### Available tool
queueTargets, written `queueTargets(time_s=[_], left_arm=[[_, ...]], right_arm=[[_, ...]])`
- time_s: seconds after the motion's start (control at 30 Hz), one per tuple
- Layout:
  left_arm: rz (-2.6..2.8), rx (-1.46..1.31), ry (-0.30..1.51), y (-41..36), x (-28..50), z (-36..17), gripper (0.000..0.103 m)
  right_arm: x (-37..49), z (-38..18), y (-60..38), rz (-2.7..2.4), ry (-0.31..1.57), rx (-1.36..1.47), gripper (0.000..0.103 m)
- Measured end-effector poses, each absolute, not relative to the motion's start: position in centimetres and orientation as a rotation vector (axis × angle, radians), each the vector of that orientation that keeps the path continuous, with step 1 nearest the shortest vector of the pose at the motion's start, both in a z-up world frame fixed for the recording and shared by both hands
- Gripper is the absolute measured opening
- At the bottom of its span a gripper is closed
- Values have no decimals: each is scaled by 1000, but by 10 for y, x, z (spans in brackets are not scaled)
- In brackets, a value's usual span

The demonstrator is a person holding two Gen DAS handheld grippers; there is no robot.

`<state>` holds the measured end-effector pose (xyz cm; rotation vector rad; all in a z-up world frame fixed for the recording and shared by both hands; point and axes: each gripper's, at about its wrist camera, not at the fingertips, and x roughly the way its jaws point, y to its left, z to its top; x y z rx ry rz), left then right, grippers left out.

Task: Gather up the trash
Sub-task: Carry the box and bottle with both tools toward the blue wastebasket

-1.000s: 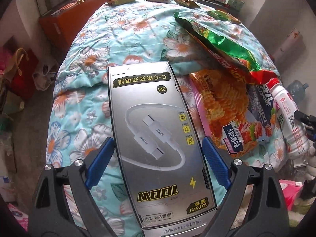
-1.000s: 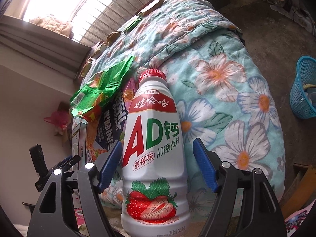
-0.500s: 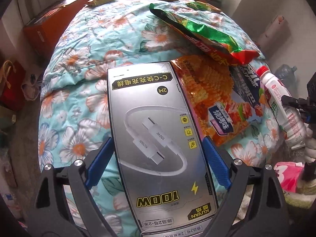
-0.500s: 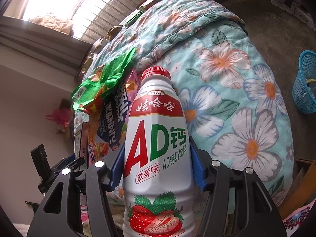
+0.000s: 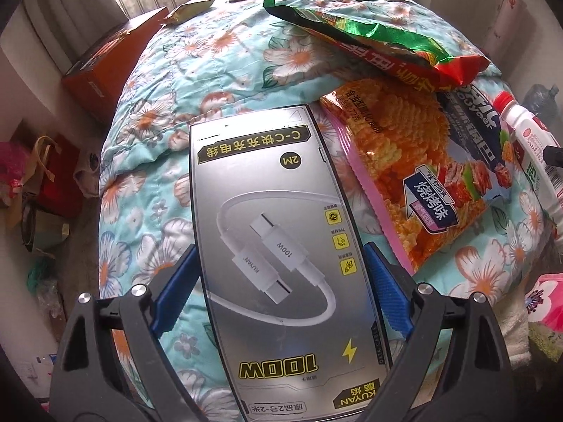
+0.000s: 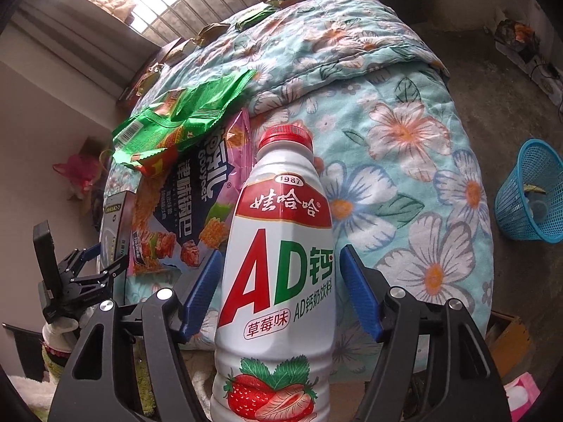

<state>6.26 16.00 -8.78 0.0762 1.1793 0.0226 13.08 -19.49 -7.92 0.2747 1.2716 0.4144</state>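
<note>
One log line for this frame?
left claw: holds cable box | right claw: holds milk bottle | bin: on floor

The quilt [image 5: 218, 70] on the bed is pale turquoise, printed with white and orange flowers and dark green leaves. The cable box [image 5: 281, 246] is silver grey with black and yellow labels and a white cable pictured on it. The crisp bag [image 5: 415, 183] is orange and navy with a pink edge; the wrapper [image 5: 373, 42] above it is green and red. The bottle [image 6: 281, 281] is white with a red cap, red and green letters and strawberries. The basket [image 6: 527, 193] is bright blue. Both tongs [image 5: 281, 274] [image 6: 281, 292] are black with blue pads [image 6: 204, 281]. The carton [image 5: 109, 59] is orange.
</note>
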Motion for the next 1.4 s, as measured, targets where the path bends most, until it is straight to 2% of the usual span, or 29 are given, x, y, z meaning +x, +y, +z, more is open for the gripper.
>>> queueTargets(time_s=[0.33,0.43,1.03,1.13,1.4], left_arm=[[20,29,1171,165,66,-91,87],[21,25,1166,166,65,-91,87],[23,27,1159,164,63,-89,86],[24,27,1155,164,63,-88,86],[25,26,1152,165,61,-88,86]], right_arm=[[141,-84,-186,402,1288,217,67],[143,-87,-186,399,1297,226,62],[139,-89,-185,392,1321,250,62],[138,-90,-185,396,1318,261,57],[135,-87,-187,391,1301,281,57]])
